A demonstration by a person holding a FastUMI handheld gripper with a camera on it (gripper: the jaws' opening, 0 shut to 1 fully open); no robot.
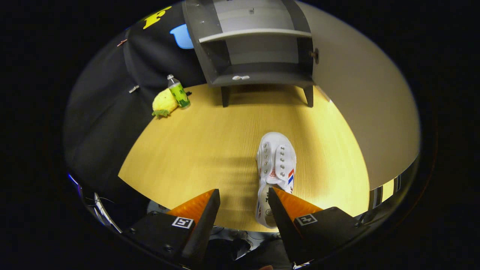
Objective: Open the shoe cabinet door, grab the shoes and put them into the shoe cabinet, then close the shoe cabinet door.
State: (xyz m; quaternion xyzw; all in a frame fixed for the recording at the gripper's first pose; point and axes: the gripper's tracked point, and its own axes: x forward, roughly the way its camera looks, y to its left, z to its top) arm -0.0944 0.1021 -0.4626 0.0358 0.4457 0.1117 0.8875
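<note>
Tabletop (210, 150); cabinet (255, 45) bare; tongs (243, 195) apart

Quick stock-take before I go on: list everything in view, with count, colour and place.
Shoe cabinet: one, grey, far end of the table, open, shelves bare.
Cabinet door: one, pale, swung open to the cabinet's right.
Shoe: one, white, on the table, just ahead of the right finger.
Bottle: one, green label, left of the cabinet.
Plush toy: one, yellow, beside the bottle.
Table: one, light wood.
Gripper: one, jaws open, holding nothing.
</note>
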